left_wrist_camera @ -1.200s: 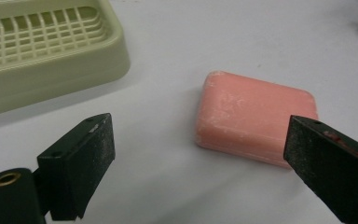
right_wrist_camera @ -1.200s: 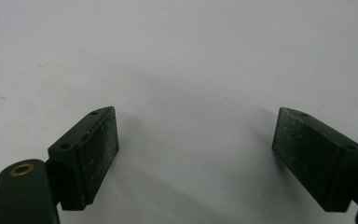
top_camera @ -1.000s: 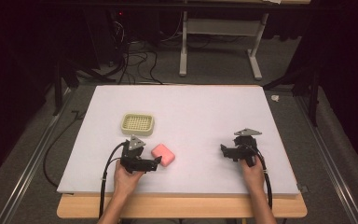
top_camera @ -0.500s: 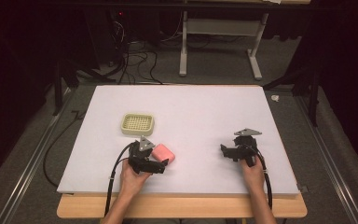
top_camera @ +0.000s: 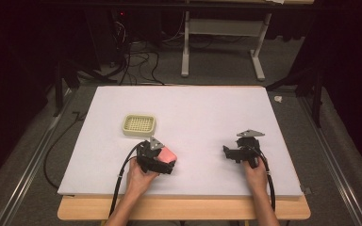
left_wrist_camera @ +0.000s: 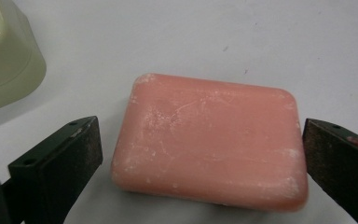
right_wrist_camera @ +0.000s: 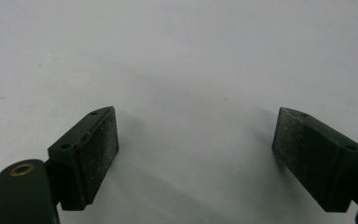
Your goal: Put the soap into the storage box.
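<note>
Looking down from the high view, I have the left gripper [top_camera: 166, 165] low over the near left part of the white table [top_camera: 198, 113], with the pink soap bar [top_camera: 168, 154] lying flat on the table right at its front end. In the left gripper view the soap bar [left_wrist_camera: 209, 142] sits between my two black jaws, one at each short end of it. The jaws have just been opening, and they now stand spread wide: I see a strip of bare table between the left jaw and the bar, and a narrow gap at the right jaw too, so neither pad presses on the soap. The bar's top face is scuffed with pale marks, and its corners are rounded.

The cream soap dish [top_camera: 139, 125] stands on the table a little beyond the left gripper and off to its left, apart from the soap. In the left gripper view a corner of the soap dish [left_wrist_camera: 4, 60] shows at the upper left, near the bar but not touching it.

My right gripper [top_camera: 231, 154] rests near the table's near right part, well apart from the soap. In the right gripper view its jaws are released and wide, with nothing between them but bare white table [right_wrist_camera: 186, 70].
</note>
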Action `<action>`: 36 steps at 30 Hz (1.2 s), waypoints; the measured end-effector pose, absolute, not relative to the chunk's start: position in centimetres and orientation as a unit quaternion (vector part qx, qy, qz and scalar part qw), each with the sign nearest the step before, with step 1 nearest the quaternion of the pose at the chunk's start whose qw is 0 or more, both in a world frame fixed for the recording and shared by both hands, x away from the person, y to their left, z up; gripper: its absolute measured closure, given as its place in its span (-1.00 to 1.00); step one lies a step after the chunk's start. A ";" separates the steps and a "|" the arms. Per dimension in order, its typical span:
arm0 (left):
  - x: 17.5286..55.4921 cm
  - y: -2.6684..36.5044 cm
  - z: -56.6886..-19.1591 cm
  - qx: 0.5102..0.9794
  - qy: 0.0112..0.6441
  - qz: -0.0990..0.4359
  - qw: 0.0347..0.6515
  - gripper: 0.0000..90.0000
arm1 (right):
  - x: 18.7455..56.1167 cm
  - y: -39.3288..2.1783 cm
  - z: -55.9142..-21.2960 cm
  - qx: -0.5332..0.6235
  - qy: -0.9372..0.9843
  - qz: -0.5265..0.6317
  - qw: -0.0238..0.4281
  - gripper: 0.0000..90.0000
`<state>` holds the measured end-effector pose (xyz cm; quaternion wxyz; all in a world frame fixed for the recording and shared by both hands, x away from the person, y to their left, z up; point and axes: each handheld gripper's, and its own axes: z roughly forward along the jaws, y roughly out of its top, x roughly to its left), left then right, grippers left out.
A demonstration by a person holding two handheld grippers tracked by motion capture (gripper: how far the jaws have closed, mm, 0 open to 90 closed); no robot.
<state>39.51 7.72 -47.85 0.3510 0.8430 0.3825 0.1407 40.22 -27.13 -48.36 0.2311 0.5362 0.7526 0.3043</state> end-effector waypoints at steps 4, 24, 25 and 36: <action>39.6 7.6 -48.0 0.844 0.382 0.144 0.349 -0.98 | 40.2 -27.1 -48.4 0.536 0.753 0.304 0.231 -0.67; 39.6 7.3 -48.3 0.848 0.372 0.145 0.349 -0.70 | 40.2 -27.1 -48.4 0.536 0.753 0.304 0.231 -0.67; 39.6 7.3 -48.3 0.849 0.371 0.144 0.349 -0.70 | 40.2 -27.1 -48.4 0.535 0.753 0.304 0.232 -0.67; 39.5 7.3 -48.2 0.849 0.370 0.146 0.347 -0.69 | 40.2 -27.1 -48.4 0.536 0.753 0.304 0.231 -0.67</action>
